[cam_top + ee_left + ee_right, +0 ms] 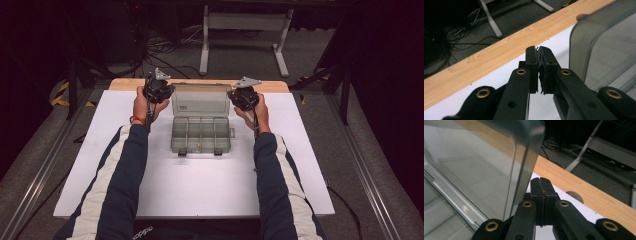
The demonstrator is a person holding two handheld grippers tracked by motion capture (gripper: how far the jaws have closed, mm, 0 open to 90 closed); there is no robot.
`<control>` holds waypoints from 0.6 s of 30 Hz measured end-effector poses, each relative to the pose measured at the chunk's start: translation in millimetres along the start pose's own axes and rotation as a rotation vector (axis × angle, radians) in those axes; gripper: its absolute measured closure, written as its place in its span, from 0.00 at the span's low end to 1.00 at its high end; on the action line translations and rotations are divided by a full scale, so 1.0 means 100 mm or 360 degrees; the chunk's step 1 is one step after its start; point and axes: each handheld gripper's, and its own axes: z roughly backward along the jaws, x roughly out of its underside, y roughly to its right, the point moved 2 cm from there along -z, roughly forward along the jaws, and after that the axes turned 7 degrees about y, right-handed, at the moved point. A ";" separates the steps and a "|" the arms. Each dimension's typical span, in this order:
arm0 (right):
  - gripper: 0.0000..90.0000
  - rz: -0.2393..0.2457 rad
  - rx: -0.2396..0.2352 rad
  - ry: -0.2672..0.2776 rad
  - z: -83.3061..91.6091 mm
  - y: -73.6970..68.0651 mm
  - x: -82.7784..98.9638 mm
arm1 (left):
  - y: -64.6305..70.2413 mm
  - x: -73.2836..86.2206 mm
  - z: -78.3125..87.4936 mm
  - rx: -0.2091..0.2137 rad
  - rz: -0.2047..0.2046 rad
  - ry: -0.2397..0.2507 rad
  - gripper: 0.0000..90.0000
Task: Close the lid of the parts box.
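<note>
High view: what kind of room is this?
Probably a lab or workshop set up for recording. A white board lies on a wooden table with a clear plastic organizer box on it, and tangled cables sprawl over the grey carpet behind.

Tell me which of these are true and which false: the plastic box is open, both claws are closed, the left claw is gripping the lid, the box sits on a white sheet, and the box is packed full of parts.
1. The plastic box is open. True: its lid stands up at the back.
2. Both claws are closed. True: the left gripper and the right gripper have their jaws together with nothing between them.
3. The left claw grips the lid. False: it is beside the lid, not clamped on it.
4. The box sits on a white sheet. True.
5. The box is packed full. False: its compartments look almost empty.
</note>
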 end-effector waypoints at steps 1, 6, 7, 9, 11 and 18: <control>1.00 0.0006 -0.0007 0.0007 0.02 0.00 -0.02 | 0.01 -0.01 0.02 0.0008 -0.0001 0.0004 0.95; 1.00 -0.0022 -0.0025 0.0036 0.10 -0.01 -0.07 | 0.05 0.00 0.08 0.0010 -0.0007 0.0013 0.95; 1.00 -0.0021 -0.0025 0.0030 0.11 -0.02 -0.08 | 0.06 0.00 0.09 0.0014 -0.0009 0.0016 0.95; 1.00 -0.0018 -0.0027 0.0033 0.14 -0.03 -0.10 | 0.07 0.00 0.12 0.0020 -0.0010 0.0020 0.95; 1.00 -0.0015 -0.0033 0.0042 0.17 -0.04 -0.12 | 0.07 -0.01 0.15 0.0018 -0.0027 0.0018 0.95; 1.00 -0.0037 -0.0030 0.0052 0.24 -0.07 -0.18 | 0.08 -0.05 0.21 0.0004 -0.0042 0.0012 0.94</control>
